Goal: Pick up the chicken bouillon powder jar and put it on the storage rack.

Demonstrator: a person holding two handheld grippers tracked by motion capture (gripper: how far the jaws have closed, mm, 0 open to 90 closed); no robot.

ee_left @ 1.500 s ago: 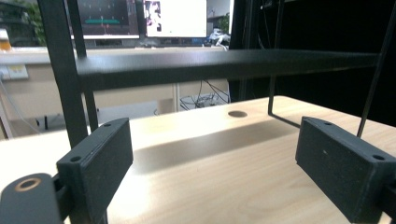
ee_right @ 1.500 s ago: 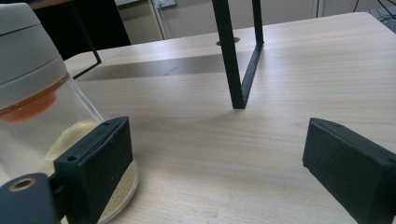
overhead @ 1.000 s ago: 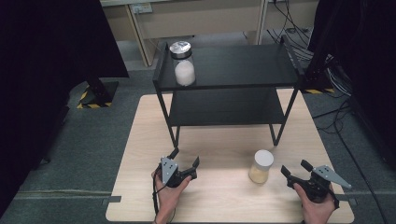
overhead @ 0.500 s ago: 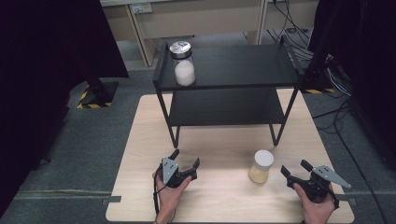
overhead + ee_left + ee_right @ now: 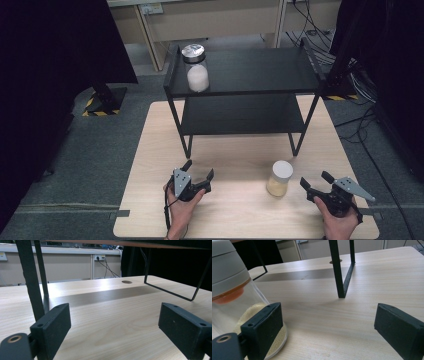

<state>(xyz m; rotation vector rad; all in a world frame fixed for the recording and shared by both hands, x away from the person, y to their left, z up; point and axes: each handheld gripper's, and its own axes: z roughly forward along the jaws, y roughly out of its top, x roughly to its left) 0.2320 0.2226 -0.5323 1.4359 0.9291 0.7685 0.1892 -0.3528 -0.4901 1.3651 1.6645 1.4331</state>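
— Any brand, label or writing to read here?

— None that I can make out. The jar (image 5: 280,178) with the white lid and yellowish grains carries no readable label, and the second jar (image 5: 196,68), silver-lidded with white contents, is too small to tell.

— Where is the yellowish jar?

— Upright on the desk (image 5: 240,165), on the near right part, in front of the black shelf (image 5: 250,75). It stands just left of the right gripper (image 5: 317,183), near it but not touching. In the right gripper view the jar (image 5: 235,300) rises behind that gripper's left jaw, outside the gap between the jaws.

— And the right gripper (image 5: 325,325) itself?

— Spread wide, nothing between its jaws, only bare desk wood. A hand (image 5: 340,222) holds it at the near right edge of the desk.

— The left gripper (image 5: 199,171)?

— Also spread wide and empty, held low over the near middle-left of the desk by the other hand (image 5: 182,205). In the left gripper view, that gripper (image 5: 113,320) looks along the desk under the shelf, whose black legs stand far left and far right.

— The other jar?

— On the shelf's top level, at its far left corner, well apart from both grippers.

— Anything else marked?

— Yellow-and-black striped tape (image 5: 100,113) on the floor left of the desk; no words on it.
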